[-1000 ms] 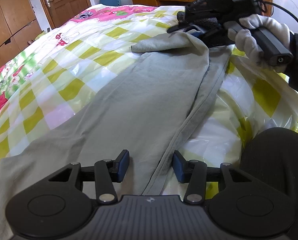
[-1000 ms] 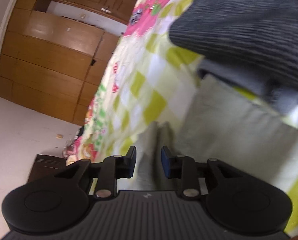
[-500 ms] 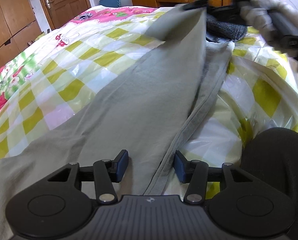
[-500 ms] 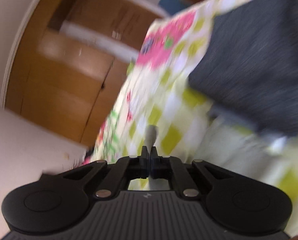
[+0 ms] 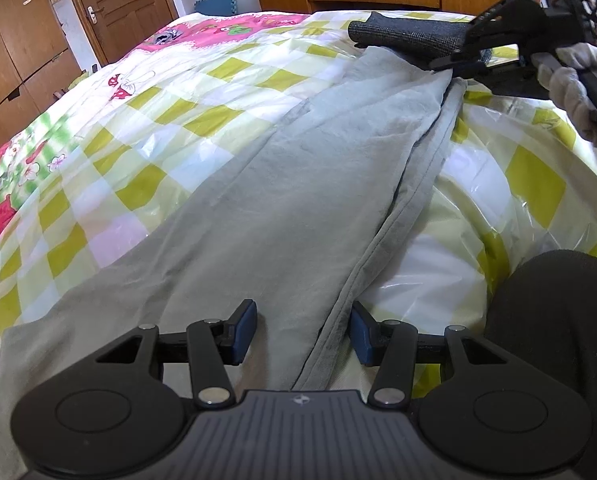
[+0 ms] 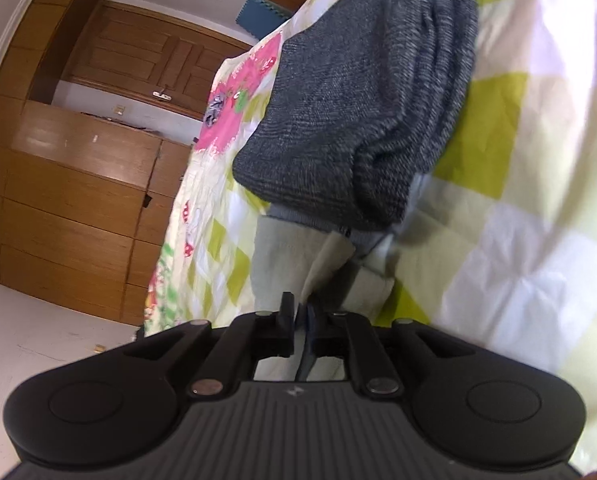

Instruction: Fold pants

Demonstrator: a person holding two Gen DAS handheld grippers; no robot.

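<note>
Wooden wardrobes and a door line the far side of a bedroom, and our work lies on the bed (image 5: 186, 92) under a yellow-checked cover. We take the folded dark grey knit garment (image 6: 362, 92) near the head of the bed as our landmark.

From it the grey-green pants (image 5: 282, 216) run down the bed toward us, one leg laid lengthwise over the other, the long edges roughly matched. We judge the step in hand to be the lengthwise fold, close to finished.

Our right tool (image 6: 298, 320) sits just below the knit garment. Its jaws have just been opening a little, yet they stand nearly together with a thin fold of pant cloth between them, so we read it as holding the corner of the pants at that end. The left-wrist view shows this tool, in a white-gloved hand (image 5: 574, 88), low over the fabric there.

Our left tool (image 5: 302, 332) hangs at the end of the pants farthest from the knit garment, jaws about half open, straddling the doubled edge of the pants without pressing on it. It grips nothing.

Next, as we judge it, the right tool should set its corner flat and let go, and the left tool should close on the doubled edge. Then one end can be carried toward the other for the crosswise fold, both layers kept together so the upper leg does not slide.
</note>
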